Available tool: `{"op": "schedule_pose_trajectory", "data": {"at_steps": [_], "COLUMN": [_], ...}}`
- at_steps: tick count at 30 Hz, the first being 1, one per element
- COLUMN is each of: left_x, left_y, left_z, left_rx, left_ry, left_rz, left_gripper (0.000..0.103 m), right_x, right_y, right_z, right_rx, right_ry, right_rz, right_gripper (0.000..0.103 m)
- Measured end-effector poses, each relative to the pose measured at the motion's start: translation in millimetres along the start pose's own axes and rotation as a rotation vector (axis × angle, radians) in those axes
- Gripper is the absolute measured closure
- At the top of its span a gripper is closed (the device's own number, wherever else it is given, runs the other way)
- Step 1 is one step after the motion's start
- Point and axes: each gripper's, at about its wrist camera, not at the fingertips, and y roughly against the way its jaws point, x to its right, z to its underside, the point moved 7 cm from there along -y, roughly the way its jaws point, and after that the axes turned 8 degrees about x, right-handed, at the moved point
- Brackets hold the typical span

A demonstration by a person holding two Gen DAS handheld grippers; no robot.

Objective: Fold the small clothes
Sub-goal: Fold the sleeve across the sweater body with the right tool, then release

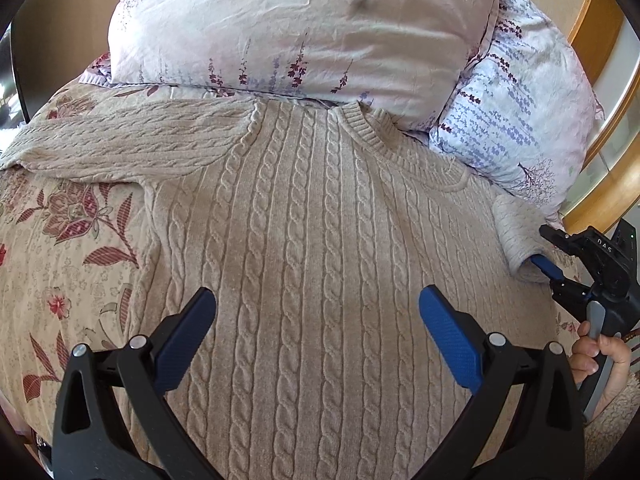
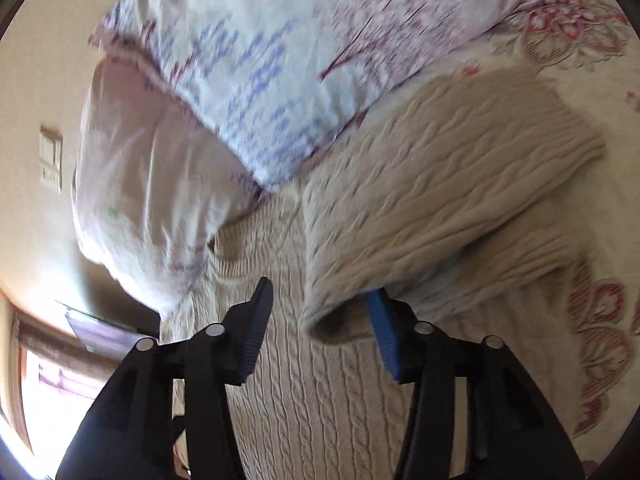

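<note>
A beige cable-knit sweater (image 1: 320, 232) lies flat on the bed, collar toward the pillows, its left sleeve (image 1: 120, 140) spread out to the left. My left gripper (image 1: 318, 308) is open and empty, hovering over the sweater's body. My right gripper (image 2: 318, 312) is open, with the right sleeve (image 2: 440, 200) draped over its right finger and lifted above the sweater's body (image 2: 320, 400). In the left wrist view the right gripper (image 1: 550, 268) is at the sweater's right edge with the sleeve cuff (image 1: 516, 240) over its blue finger.
Two floral pillows (image 1: 304, 28) (image 1: 516, 116) lie just behind the collar. A floral bedspread (image 1: 60, 260) covers the bed. A wooden headboard (image 1: 600, 80) runs at the right. A wall with a switch plate (image 2: 51, 158) shows in the right wrist view.
</note>
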Motion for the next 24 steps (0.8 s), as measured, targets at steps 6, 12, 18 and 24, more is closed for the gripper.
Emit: {"op": "schedule_pose_trajectory", "data": {"at_steps": [6, 12, 18, 24], "left_x": [3, -7, -27, -35], "left_y": [-7, -13, -15, -18], "left_z": [-16, -22, -28, -30], "left_rx": [-0.008, -0.028, -0.029, -0.034], "left_ry": [0.005, 0.031, 0.111, 0.167], "left_rz": [0.029, 0.04, 0.068, 0.101], "left_gripper": [0.008, 0.019, 0.021, 0.021], "right_x": [44, 48, -46, -147], "right_y": [14, 24, 16, -50], "right_z": [-33, -55, -54, 22], "right_rx": [0.107, 0.203, 0.266, 0.022], "right_ry": [-0.13, -0.015, 0.235, 0.458], "right_rz": [0.147, 0.314, 0.165, -0.058], "right_gripper": [0.054, 0.091, 0.093, 0.087]}}
